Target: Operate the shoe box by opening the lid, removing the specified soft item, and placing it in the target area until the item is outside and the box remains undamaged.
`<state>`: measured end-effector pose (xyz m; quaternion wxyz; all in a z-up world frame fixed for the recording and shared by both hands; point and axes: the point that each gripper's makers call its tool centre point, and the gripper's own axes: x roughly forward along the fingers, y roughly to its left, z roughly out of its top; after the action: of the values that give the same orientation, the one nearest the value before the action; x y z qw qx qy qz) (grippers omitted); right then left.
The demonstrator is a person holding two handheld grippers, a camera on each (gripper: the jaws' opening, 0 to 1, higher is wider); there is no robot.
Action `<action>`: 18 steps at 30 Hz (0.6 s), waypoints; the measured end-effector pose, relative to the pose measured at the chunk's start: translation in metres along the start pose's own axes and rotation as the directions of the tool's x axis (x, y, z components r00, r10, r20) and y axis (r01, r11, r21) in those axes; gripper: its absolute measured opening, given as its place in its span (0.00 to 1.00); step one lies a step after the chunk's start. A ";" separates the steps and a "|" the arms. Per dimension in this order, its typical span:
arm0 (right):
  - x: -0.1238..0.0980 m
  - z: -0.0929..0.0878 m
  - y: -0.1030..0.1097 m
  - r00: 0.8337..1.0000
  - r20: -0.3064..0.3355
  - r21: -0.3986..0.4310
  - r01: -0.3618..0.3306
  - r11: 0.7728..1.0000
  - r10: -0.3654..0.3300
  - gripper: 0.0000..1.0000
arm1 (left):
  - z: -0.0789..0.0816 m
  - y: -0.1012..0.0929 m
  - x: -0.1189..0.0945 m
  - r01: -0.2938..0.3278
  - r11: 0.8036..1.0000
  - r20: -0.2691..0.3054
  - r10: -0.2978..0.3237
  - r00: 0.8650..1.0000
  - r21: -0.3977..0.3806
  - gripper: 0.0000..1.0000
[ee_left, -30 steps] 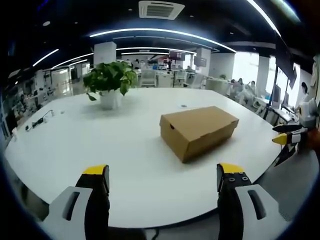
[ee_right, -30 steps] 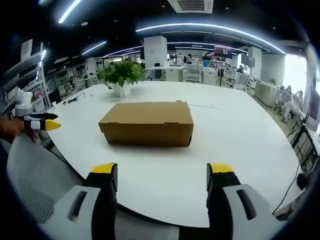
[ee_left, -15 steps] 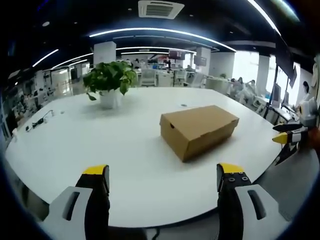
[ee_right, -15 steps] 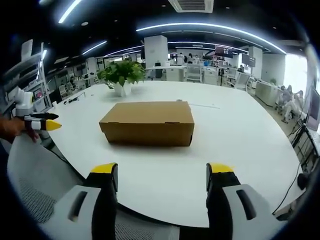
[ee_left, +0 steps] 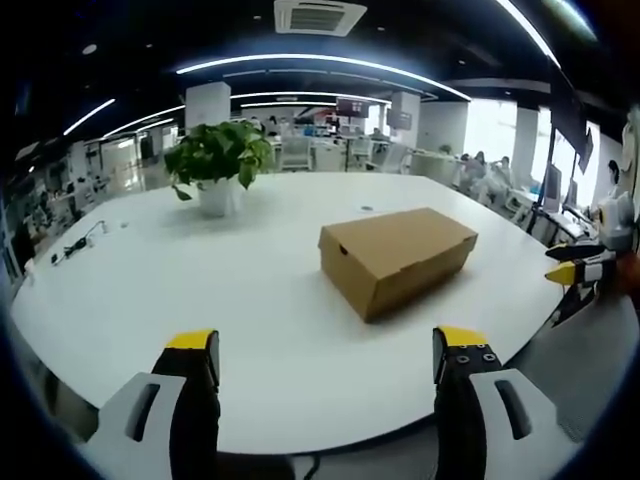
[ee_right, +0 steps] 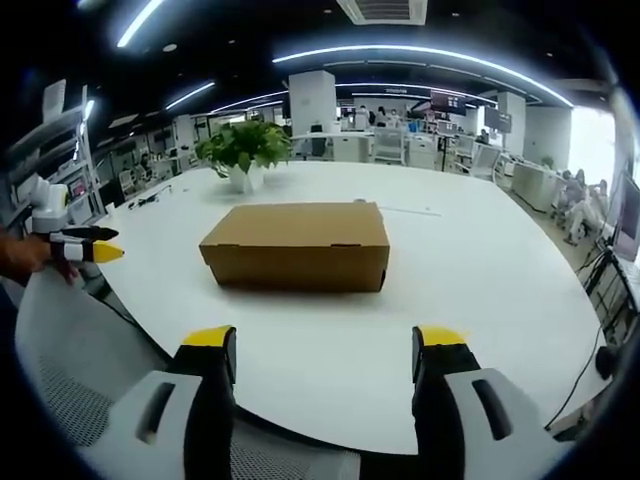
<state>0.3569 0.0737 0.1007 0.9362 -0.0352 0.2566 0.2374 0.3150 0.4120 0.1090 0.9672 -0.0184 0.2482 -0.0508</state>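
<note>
Well: shoe box [ee_right: 296, 243] closed (on table [ee_right: 480, 300]) | ahead of right gripper [ee_right: 325, 345], apart

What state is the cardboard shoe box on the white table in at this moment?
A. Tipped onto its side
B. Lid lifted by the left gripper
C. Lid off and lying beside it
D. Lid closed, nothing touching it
D: the cardboard shoe box sits flat on the white table with its lid down, and the right gripper and left gripper are both open, short of it.
</note>
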 end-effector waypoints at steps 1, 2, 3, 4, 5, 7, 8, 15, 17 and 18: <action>0.000 0.000 0.000 1.000 -0.002 0.001 0.000 1.000 0.000 0.67 | 0.000 0.000 0.000 0.001 1.000 0.003 -0.001 1.000 -0.002 0.91; 0.000 0.000 0.000 1.000 -0.001 0.000 -0.001 1.000 0.001 0.67 | 0.000 0.000 0.000 0.000 1.000 0.000 0.000 1.000 0.000 0.91; 0.000 -0.001 0.000 1.000 -0.003 -0.002 -0.001 1.000 0.001 0.67 | 0.000 0.000 0.000 0.000 1.000 -0.002 0.000 1.000 0.000 0.91; 0.000 -0.001 0.000 1.000 -0.004 -0.001 -0.001 1.000 0.001 0.67 | 0.000 0.000 0.000 0.001 1.000 0.002 -0.001 1.000 -0.002 0.91; 0.000 -0.001 0.000 1.000 -0.004 -0.002 0.000 1.000 0.000 0.67 | 0.000 0.000 0.000 0.000 1.000 0.003 0.000 1.000 -0.003 0.91; 0.000 -0.001 0.000 1.000 -0.007 -0.003 -0.001 1.000 0.001 0.67 | 0.000 0.000 0.000 0.002 1.000 -0.001 -0.002 1.000 -0.002 0.92; 0.001 -0.001 0.000 1.000 -0.009 -0.003 -0.002 1.000 0.002 0.68 | 0.000 -0.001 0.000 0.003 1.000 0.001 -0.003 1.000 -0.002 0.92; 0.001 -0.003 0.001 1.000 -0.022 -0.017 -0.007 1.000 0.007 0.68 | 0.000 -0.001 0.000 0.005 1.000 -0.001 -0.005 1.000 -0.003 0.94; 0.002 -0.005 0.002 0.999 -0.032 -0.021 -0.014 1.000 0.014 0.68 | 0.000 -0.001 0.000 0.004 1.000 -0.003 -0.004 1.000 -0.002 0.94; 0.002 -0.005 0.003 0.999 -0.033 -0.022 -0.017 1.000 0.016 0.68 | 0.001 -0.001 0.000 0.005 1.000 -0.003 -0.005 1.000 0.000 0.95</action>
<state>0.3546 0.0758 0.0957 0.9295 -0.0474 0.2695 0.2472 0.3152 0.4108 0.1096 0.9667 -0.0189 0.2494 -0.0535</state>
